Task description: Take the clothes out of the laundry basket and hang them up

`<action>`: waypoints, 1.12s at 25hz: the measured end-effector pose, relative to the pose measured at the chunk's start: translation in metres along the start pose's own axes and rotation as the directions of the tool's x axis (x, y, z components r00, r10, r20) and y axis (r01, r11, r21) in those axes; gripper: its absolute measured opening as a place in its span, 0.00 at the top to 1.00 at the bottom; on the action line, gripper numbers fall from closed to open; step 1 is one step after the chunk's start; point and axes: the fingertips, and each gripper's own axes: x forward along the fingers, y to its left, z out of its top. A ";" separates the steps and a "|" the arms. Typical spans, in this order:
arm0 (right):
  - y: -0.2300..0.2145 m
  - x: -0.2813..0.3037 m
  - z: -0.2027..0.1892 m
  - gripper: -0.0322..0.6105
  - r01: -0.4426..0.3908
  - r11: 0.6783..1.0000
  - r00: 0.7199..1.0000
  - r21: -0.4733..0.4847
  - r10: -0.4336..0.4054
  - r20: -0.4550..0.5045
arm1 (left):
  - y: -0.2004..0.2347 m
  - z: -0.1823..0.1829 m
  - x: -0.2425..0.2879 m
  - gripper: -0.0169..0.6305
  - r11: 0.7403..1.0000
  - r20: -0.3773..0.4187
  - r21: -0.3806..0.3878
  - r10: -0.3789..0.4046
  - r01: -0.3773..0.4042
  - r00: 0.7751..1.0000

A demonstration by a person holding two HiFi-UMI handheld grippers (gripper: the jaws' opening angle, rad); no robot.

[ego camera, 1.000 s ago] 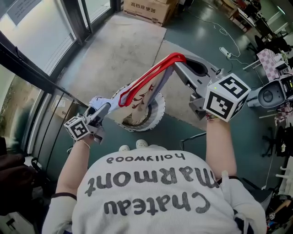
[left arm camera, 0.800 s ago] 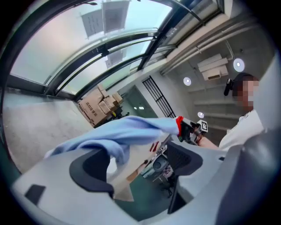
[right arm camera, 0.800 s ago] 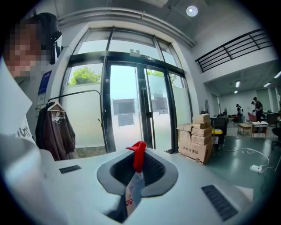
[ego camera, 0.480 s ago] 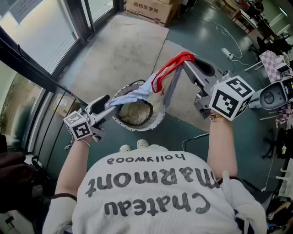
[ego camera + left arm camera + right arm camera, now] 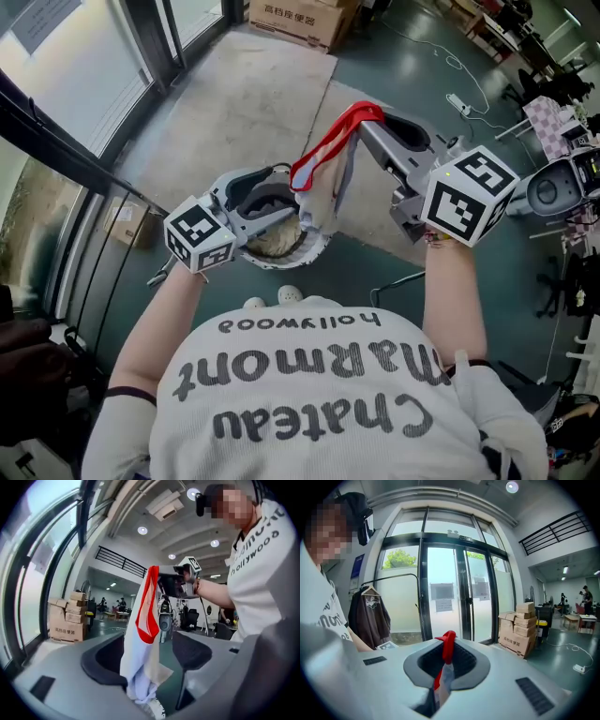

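At the left of the head view, dark-framed glass doors (image 5: 56,84) are running along the edge of the grey floor. Next to them the left gripper (image 5: 277,197) is reaching in above the round white perforated laundry basket (image 5: 313,246), which is sitting on the floor just ahead of the person's white shoes (image 5: 291,296) with pale beige cloth (image 5: 272,240) lying inside it. This gripper's jaws are standing wide apart and have just been closing a little. In the left gripper view the white garment with red trim (image 5: 322,157) is hanging down between them. Its bunched lower end is lying beside the left-hand pad and the other pad is standing clear of it, so nothing is being pinched.

The garment is out of the basket and dangling in the air above it, with its lower end draping down over the basket's mouth in the head view. Beyond it, a brown cardboard box (image 5: 298,17) is sitting on the floor.

Further right, the right gripper (image 5: 367,122) is carrying the garment from above. Its jaws are closed tight on the red trim, which is poking up between the pads in the right gripper view. That view is also showing a dark hooded top on a hanger (image 5: 370,613), hanging from a black clothes rail (image 5: 396,576) beside the glass doors.
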 end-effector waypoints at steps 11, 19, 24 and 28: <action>0.021 0.007 0.005 0.90 -0.082 0.997 0.997 0.000 0.082 0.005 | 0.005 -0.011 0.002 0.63 0.998 -0.021 0.019 0.059 -0.059 0.998; 0.023 0.028 -0.010 0.90 -0.143 0.990 0.989 -0.010 0.142 -0.046 | 0.035 0.020 -0.054 0.94 0.978 -0.021 0.034 0.205 -0.204 0.979; 0.050 0.073 -0.022 0.90 -0.242 0.966 0.965 -0.087 0.231 -0.124 | 0.063 0.058 -0.099 0.95 0.895 -0.033 0.079 0.443 -0.439 0.896; 0.085 0.111 -0.016 0.90 -0.381 0.914 0.922 -0.139 0.365 -0.127 | 0.065 0.083 -0.159 0.95 0.771 -0.001 0.110 0.631 -0.627 0.775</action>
